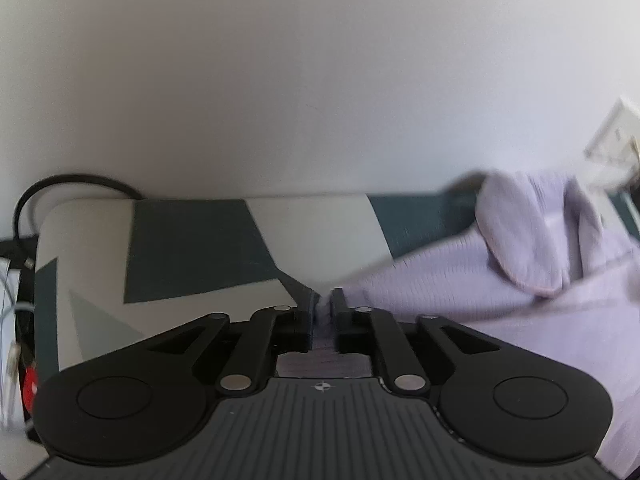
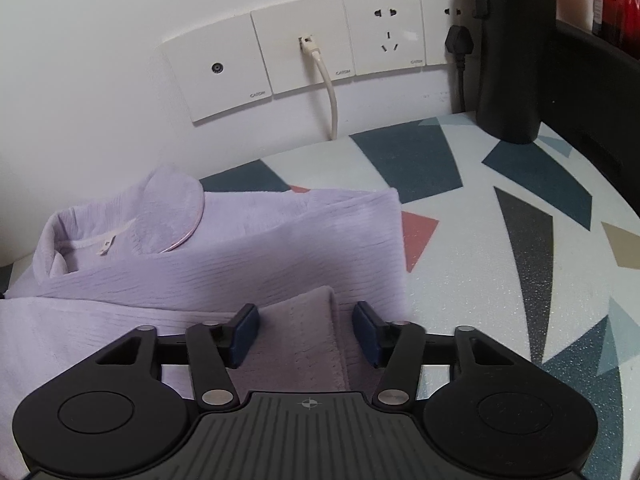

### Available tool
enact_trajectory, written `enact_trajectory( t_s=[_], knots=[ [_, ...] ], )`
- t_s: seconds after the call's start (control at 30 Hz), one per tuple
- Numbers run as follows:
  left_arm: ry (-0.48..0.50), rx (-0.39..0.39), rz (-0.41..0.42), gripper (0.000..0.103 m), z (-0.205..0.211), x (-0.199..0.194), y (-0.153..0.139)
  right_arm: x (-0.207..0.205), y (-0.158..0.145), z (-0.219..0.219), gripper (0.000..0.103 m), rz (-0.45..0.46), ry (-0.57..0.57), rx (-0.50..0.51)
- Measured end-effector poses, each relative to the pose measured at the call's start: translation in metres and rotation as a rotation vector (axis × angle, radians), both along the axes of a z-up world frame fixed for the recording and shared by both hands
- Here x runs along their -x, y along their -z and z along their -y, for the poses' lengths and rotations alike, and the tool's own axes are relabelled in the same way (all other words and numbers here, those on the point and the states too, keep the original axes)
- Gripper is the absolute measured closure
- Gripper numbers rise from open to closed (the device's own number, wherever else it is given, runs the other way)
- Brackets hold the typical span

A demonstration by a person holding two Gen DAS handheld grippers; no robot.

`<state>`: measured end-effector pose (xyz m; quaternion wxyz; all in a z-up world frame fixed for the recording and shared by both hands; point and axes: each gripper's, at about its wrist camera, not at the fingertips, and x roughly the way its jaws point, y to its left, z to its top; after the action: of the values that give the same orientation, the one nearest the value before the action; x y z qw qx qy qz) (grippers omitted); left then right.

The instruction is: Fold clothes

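White wall (image 2: 120, 20) backs a table (image 2: 500, 280) covered in a pale sheet with dark teal, grey and red angular shapes, and the lilac shirt (image 2: 248, 256) lies on that table as the landmark for everything else. Its ribbed fabric is partly folded, with the rounded collar (image 2: 172, 216) and a small neck label at the end nearest the wall, and a doubled flap lying on top of the near part. Behind the shirt, on the wall, sits a row of 4 socket plates (image 2: 304, 44), a cream cable (image 2: 330, 96) plugged into the 2nd one and dropping toward the table edge. Right of the shirt and well apart from it, a black bottle (image 2: 512, 48) stands upright on the table by a black plug. The right gripper (image 2: 306, 330) hovers over the shirt's near flap with its blue-padded jaws spread wide, straddling the flap's edge without pinching it. The left gripper (image 1: 323, 312) is at the shirt's left edge, its jaws clenched on a bunched bit of lilac cloth. Left of the shirt, past the table end, a black cord (image 1: 60, 188) loops upward.
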<state>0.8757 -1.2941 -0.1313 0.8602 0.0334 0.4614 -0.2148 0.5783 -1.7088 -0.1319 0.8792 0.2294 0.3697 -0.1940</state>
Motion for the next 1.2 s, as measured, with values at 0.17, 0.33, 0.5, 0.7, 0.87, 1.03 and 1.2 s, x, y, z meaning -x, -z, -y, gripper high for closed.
enact_trajectory(
  t_s=[0.17,0.33,0.5,0.7,0.87,1.03,1.2],
  knots=[
    [-0.002,0.095,-0.015,0.05,-0.019,0.005,-0.02,0.007,-0.004,0.006,0.059,0.037,0.019,-0.012],
    [0.038,0.105,-0.08,0.043,-0.028,0.019,-0.01,0.008,0.001,0.008,0.059,0.031,-0.018,-0.024],
    [0.04,0.158,-0.039,0.074,-0.028,0.036,-0.001,0.003,-0.003,-0.014,0.081,-0.007,-0.065,0.113],
    [-0.037,0.182,0.055,0.103,-0.034,0.043,-0.008,0.009,-0.024,-0.017,0.096,0.063,-0.054,0.171],
    [-0.108,0.201,0.048,0.103,-0.038,0.038,-0.006,0.002,-0.027,-0.01,0.096,0.074,-0.034,0.187],
    [-0.12,0.167,0.023,0.085,-0.032,0.051,-0.008,-0.009,0.006,-0.001,0.094,-0.005,-0.021,0.154],
    [-0.131,0.172,0.01,0.037,-0.04,0.079,-0.013,0.002,-0.001,-0.009,0.061,-0.014,-0.007,0.207]
  ],
)
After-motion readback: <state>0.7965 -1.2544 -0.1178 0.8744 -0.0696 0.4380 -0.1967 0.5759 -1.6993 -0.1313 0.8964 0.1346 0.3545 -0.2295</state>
